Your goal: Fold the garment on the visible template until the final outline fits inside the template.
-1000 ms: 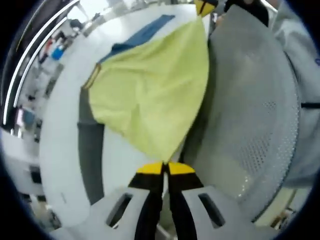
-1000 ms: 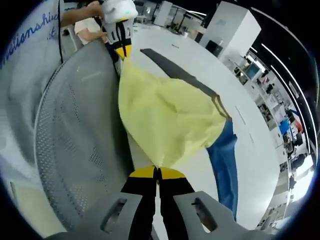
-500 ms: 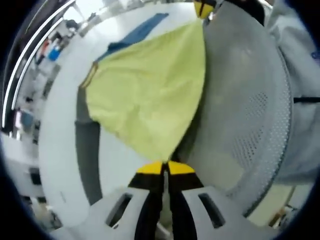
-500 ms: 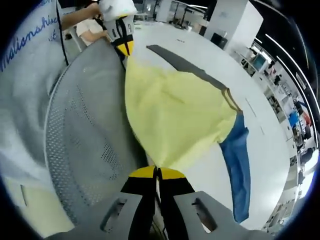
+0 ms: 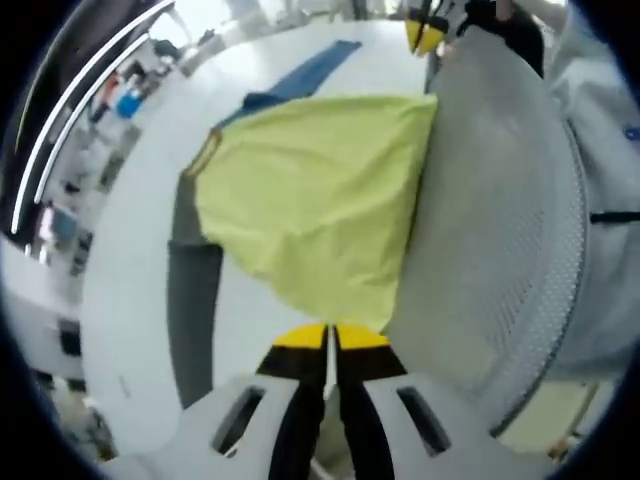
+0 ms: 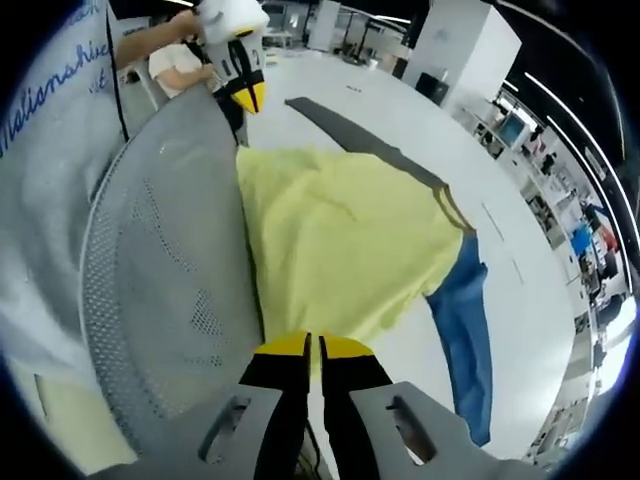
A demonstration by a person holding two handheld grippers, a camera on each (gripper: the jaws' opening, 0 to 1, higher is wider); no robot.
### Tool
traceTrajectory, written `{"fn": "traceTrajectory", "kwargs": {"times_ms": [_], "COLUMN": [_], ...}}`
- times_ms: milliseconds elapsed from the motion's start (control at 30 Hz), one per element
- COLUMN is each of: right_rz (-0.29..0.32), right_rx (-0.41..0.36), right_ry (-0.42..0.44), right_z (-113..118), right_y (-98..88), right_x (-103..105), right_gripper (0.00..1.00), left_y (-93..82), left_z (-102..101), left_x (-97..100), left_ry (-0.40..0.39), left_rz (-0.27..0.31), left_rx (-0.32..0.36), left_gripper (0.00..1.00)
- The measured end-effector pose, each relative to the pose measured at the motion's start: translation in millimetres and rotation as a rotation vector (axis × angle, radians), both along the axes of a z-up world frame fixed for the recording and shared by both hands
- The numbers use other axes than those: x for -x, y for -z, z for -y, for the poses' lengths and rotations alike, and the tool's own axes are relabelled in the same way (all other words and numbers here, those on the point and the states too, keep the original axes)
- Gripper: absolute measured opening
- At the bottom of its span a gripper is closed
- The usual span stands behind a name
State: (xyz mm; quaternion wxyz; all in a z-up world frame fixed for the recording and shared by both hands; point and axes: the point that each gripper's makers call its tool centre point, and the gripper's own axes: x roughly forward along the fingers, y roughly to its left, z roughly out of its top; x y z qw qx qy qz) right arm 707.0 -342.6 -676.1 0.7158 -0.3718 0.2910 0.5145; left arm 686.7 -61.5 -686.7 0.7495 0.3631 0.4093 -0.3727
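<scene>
Spread across the white desk (image 5: 130, 250): a yellow garment (image 5: 310, 200), lying loosely flat with soft wrinkles, one side against a curved grey perforated panel (image 5: 500, 220).

Peeking out from under its far edge in the left gripper view: a dark grey template band (image 5: 190, 300), running along the desk. Beyond the garment: a blue cloth (image 5: 300, 72), touching or tucked under the yellow collar end.

At the bottom of the left gripper view: the left tool (image 5: 328, 336), yellow-tipped jaws pressed together to a hairline, the garment's near hem just ahead of the tips. Seen again in the right gripper view near the top (image 6: 247, 95), held in a person's hand (image 6: 185, 22), tips apart from the garment's nearest corner and gripping nothing visible.

At the bottom of the right gripper view: the right tool (image 6: 313, 345), jaws parted by a narrow gap, the hem lying right at the tips; hard to tell whether cloth sits between them. Also at the top of the left gripper view (image 5: 425, 35), clear of the garment's corner.

Beside the panel in the right gripper view: a white shirt with blue lettering (image 6: 45, 110).
</scene>
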Motion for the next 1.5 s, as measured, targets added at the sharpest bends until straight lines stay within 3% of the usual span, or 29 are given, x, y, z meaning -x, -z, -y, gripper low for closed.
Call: {"fn": "traceTrajectory", "kwargs": {"times_ms": [333, 533, 700, 800, 1033, 1267, 1500], "right_rz": [0.062, 0.089, 0.099, 0.105, 0.119, 0.098, 0.073], "right_rx": [-0.092, -0.123, -0.157, -0.161, -0.187, -0.191, -0.151], "right_ry": [0.029, 0.049, 0.079, 0.093, 0.174, 0.248, 0.293], "right_z": [-12.6, -17.7, -21.6, -21.9, -22.5, -21.3, -15.6], "right_y": [-18.4, -22.7, -23.9, -23.4, -21.0, -6.6, 16.4], "right_x": [-36.7, -67.4, -94.4, -108.7, -162.5, -209.6, -250.0], "right_gripper": [0.08, 0.11, 0.16, 0.19, 0.23, 0.24, 0.21], "left_y": [-22.3, -35.3, -38.3, -39.4, -40.0, -24.3, 13.5], "left_z": [20.1, 26.6, 32.0, 33.4, 25.0, 2.8, -28.0], "left_x": [-45.5, -81.2, -107.0, -122.0, -177.6, -238.1, -282.8], "left_ry": [-0.054, -0.074, -0.072, -0.084, -0.154, -0.253, -0.356], "left_rz": [0.073, 0.117, 0.116, 0.115, 0.115, 0.128, 0.124], "left_rx": [0.204, 0.297, 0.329, 0.359, 0.428, 0.435, 0.363], "left_gripper": [0.00, 0.12, 0.26, 0.28, 0.32, 0.31, 0.24]}}
